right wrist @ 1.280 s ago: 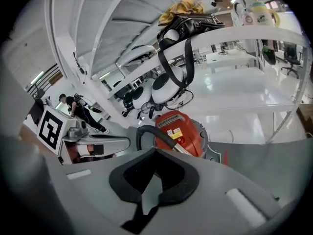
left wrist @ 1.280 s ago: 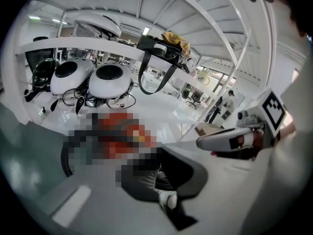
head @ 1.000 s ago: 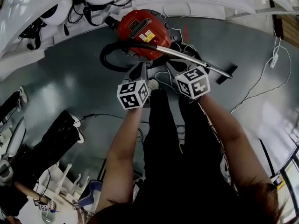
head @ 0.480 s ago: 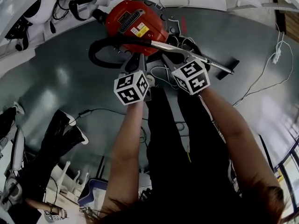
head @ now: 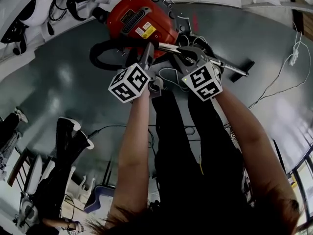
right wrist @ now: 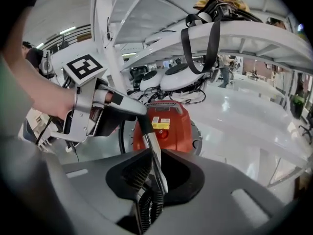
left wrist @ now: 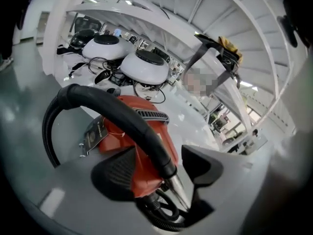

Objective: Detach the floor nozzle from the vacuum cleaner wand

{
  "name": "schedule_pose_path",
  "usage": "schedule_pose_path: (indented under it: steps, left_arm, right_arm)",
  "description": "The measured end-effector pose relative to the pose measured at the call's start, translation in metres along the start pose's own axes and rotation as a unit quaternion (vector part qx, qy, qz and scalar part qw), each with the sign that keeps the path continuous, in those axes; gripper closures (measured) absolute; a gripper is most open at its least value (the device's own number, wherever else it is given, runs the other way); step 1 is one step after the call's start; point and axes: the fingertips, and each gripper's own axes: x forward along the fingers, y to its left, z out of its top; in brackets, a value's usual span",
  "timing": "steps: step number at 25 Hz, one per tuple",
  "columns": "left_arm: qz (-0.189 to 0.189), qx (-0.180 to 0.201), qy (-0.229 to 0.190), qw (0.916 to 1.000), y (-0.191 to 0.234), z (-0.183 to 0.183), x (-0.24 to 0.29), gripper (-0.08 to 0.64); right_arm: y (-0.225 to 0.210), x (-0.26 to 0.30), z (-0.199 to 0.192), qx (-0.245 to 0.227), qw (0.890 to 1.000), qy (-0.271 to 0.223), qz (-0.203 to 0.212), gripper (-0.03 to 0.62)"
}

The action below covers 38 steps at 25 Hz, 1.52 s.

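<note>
The floor nozzle (head: 243, 68) shows only in the head view. It is a small dark bar on the grey floor (head: 58, 82), at the far end of the metal wand (head: 227, 67) and well to the right of both my grippers. That view also shows the red vacuum cleaner (head: 142, 23) just beyond my jaws, with its black hose (head: 100, 58) looping out to the left.

The head view does not show how my jaws stand; my own cameras do. My left gripper (head: 146, 58) has just been opening. Its view shows the jaws apart, with the black hose cuff where it meets the wand (left wrist: 178, 190) lying between them and space on either side.

My right gripper (head: 188, 58) has also just been opening a little. In its view the wand (right wrist: 156, 155) runs through the gap, close to the ribbed left pad with dark space on the right, so it is not clamped. That view also shows my left gripper's marker cube (right wrist: 84, 66) beside the wand.
</note>
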Motion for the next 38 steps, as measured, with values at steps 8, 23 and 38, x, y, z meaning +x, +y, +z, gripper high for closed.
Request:
schedule_pose_path:
  steps: [8, 23, 38]
  left_arm:
    - [0.033, -0.031, 0.001, 0.999, 0.019, 0.01, 0.018, 0.303]
    - [0.051, -0.047, -0.008, 0.9975, 0.017, 0.013, 0.039, 0.302]
    - [0.036, -0.114, -0.015, 0.9927, -0.008, 0.008, 0.001, 0.357]
  right_arm:
    - [0.013, 0.032, -0.008, -0.093, 0.994, 0.031, 0.045, 0.382]
    - [0.014, 0.077, -0.002, -0.173, 0.983, 0.056, 0.026, 0.42]
    - [0.027, 0.054, -0.005, -0.235, 0.971, 0.048, -0.019, 0.419]
